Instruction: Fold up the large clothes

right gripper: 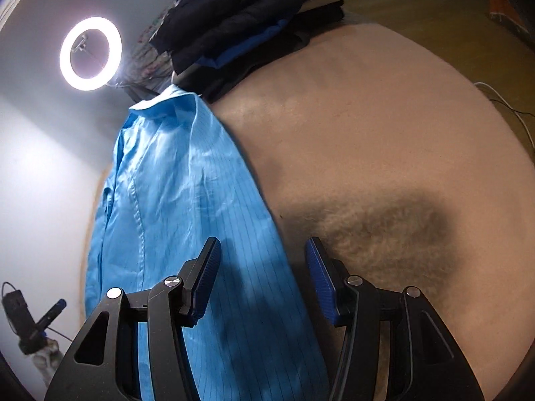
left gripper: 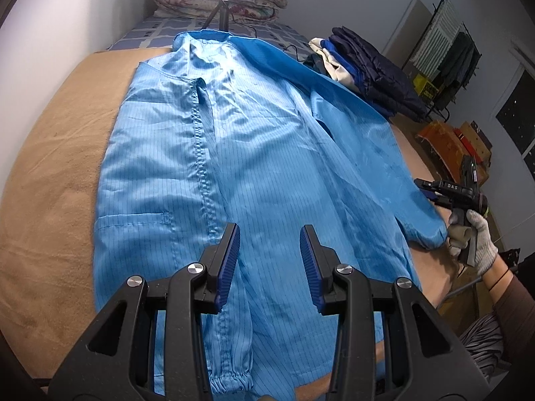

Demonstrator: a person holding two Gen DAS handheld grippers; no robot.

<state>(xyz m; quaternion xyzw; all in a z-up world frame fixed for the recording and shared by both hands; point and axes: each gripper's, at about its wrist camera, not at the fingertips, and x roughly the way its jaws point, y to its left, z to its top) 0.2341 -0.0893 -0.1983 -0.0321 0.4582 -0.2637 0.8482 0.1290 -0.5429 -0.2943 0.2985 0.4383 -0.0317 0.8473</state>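
Left gripper (left gripper: pixel 270 244): it is hanging just over the middle of the coat with its jaws partly apart and nothing between them, likely waiting for its turn.
Right gripper (right gripper: pixel 263 260): its jaws are partly apart too and holding nothing; it is sitting over the coat's right edge, where cloth meets blanket, likely to pick that edge up.
Blue coat (left gripper: pixel 234 167): it is lying flat on the bed with its front up, so it is easy to fold. One sleeve (left gripper: pixel 384 153) is lying out to the right side, not folded in yet.
Tan blanket (right gripper: pixel 384 140): it is covering the bed (left gripper: pixel 143 31) under the coat.
Dark clothes pile (left gripper: pixel 371 70): it is sitting farther back, beside the coat's shoulder, out of the way.
Ring light (right gripper: pixel 90 53): it is shining from the far end.
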